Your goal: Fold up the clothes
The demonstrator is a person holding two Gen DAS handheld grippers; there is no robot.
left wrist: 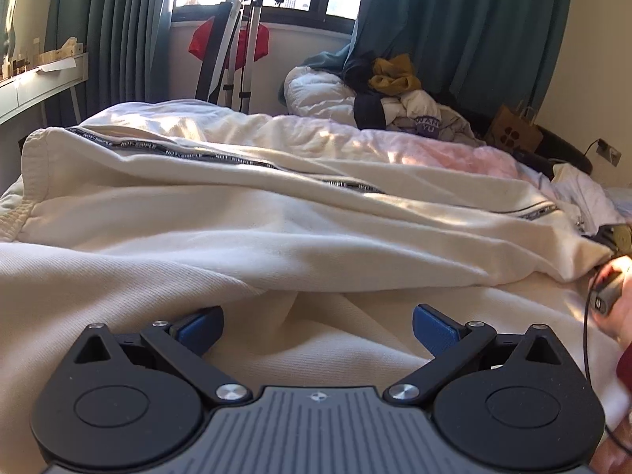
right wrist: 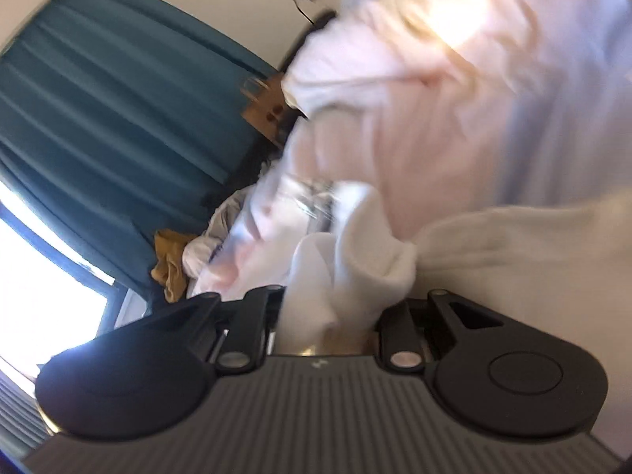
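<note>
Cream garment spread on the bed, one gripper grasping it
The left gripper (left wrist: 318, 326) has its blue fingers (left wrist: 434, 330) released, low over the cream garment (left wrist: 276, 229); the right gripper (right wrist: 330, 316) is clenched on a bunched fold of it; a clothes pile (left wrist: 395, 94) lies far right on the bed (left wrist: 493, 158)

Cream garments (left wrist: 276, 213): one was counted, spread across the bed, with a printed tape trim.
Grippers: two were counted, the left gripper (left wrist: 318, 326) and the right gripper (right wrist: 330, 316).
Blue fingertips (left wrist: 434, 330): two were seen, on the left gripper only.
Teal curtains (left wrist: 466, 23): two were counted.
Clothes heaps (left wrist: 395, 94): one was counted.
Paper bags (left wrist: 513, 128): one was counted.
</note>
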